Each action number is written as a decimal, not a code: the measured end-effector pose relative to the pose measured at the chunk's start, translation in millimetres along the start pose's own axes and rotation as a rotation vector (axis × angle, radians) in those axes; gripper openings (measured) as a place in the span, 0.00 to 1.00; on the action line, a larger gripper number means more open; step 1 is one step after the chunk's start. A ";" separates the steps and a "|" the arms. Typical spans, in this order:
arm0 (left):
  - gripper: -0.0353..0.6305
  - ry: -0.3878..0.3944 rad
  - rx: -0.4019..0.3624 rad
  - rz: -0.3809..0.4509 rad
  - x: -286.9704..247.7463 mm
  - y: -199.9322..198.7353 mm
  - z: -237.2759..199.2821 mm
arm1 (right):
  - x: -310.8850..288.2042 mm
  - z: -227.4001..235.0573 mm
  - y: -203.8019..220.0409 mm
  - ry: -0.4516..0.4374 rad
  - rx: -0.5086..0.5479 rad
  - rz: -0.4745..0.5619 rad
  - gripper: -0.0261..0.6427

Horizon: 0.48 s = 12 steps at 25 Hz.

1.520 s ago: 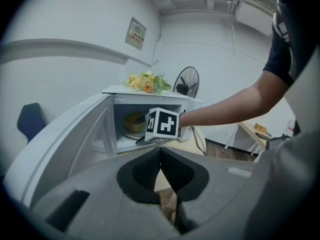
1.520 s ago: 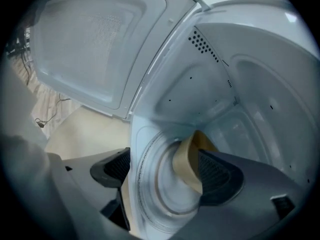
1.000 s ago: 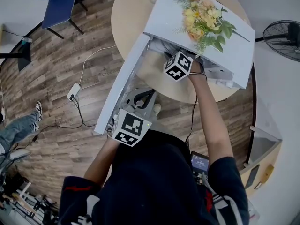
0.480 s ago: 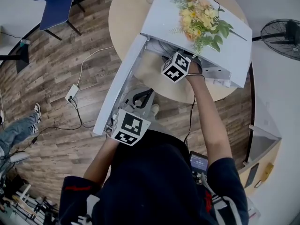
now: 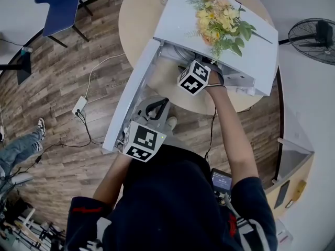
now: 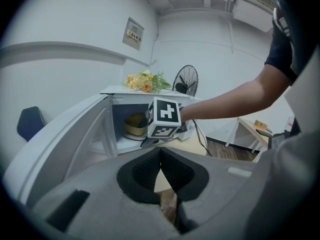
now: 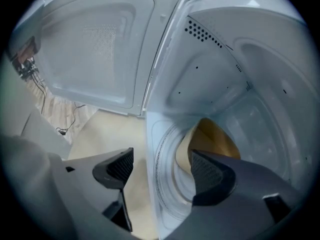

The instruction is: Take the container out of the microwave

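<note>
A white microwave (image 5: 183, 20) stands on a round table (image 5: 138, 14) with its door (image 5: 131, 95) swung open to the left. In the right gripper view a tan container (image 7: 215, 136) sits on the glass turntable (image 7: 167, 176) inside. My right gripper (image 7: 162, 171) is open at the mouth of the cavity, one pad in front of the container and not touching it. In the head view the right gripper (image 5: 194, 76) reaches under the microwave's top. My left gripper (image 6: 160, 166) is shut on nothing. It is held low beside the door (image 5: 155, 109). The container (image 6: 134, 126) also shows from there.
A bunch of yellow flowers (image 5: 222, 17) lies on top of the microwave. A standing fan (image 5: 314, 38) is at the right, a blue chair (image 5: 57, 4) at the far left. A power strip (image 5: 79, 104) and cables lie on the wood floor.
The right gripper has edged slightly further into the microwave opening. The left gripper has hardly moved.
</note>
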<state>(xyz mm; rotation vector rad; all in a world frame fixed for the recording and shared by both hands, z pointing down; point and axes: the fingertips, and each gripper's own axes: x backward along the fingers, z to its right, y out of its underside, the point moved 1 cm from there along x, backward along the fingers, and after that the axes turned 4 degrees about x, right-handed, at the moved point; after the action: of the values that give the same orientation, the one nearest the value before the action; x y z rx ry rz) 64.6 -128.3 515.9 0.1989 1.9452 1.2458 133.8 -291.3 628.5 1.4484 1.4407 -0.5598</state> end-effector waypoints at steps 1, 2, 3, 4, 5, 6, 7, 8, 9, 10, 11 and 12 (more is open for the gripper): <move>0.07 -0.001 -0.001 0.000 -0.1 0.0 0.0 | 0.6 -0.9 0.1 -0.008 0.000 -0.004 0.58; 0.07 -0.001 -0.002 -0.001 -0.3 0.0 0.0 | 1.2 -1.9 0.3 -0.014 0.002 -0.008 0.58; 0.07 -0.001 -0.002 -0.001 -0.6 0.1 0.1 | 1.6 -2.9 0.7 -0.019 0.007 -0.011 0.58; 0.07 -0.001 -0.002 -0.001 -0.9 0.1 0.2 | 1.9 -3.9 1.2 -0.022 0.013 -0.014 0.58; 0.07 -0.001 -0.002 0.000 -1.1 0.1 0.3 | 1.9 -4.8 1.7 -0.024 0.019 -0.017 0.58; 0.07 0.000 -0.002 0.000 -1.3 0.0 0.3 | 1.7 -5.8 2.3 -0.027 0.023 -0.019 0.58; 0.07 0.000 -0.002 -0.001 -1.5 0.0 0.3 | 1.5 -6.6 2.6 -0.030 0.025 -0.022 0.58; 0.07 0.001 -0.002 -0.002 -1.6 0.0 0.2 | 1.4 -6.8 2.5 -0.030 0.026 -0.023 0.58; 0.07 0.001 -0.003 -0.003 -1.6 0.3 0.2 | 1.5 -5.9 2.1 -0.022 0.025 -0.022 0.56; 0.07 0.000 -0.003 -0.003 -1.4 0.5 0.1 | 1.6 -4.0 1.8 -0.004 0.027 -0.021 0.50; 0.07 0.000 -0.003 -0.004 -1.2 0.6 0.1 | 1.7 -1.4 1.5 0.019 0.032 -0.021 0.36; 0.07 0.000 -0.002 -0.003 -1.2 0.5 0.0 | 1.4 0.8 1.5 0.037 0.037 -0.022 0.29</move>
<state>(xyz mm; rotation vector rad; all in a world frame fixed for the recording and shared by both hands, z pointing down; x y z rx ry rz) 65.2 -128.7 516.9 0.1946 1.9435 1.2459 135.7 -291.0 627.4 1.4811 1.4839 -0.5789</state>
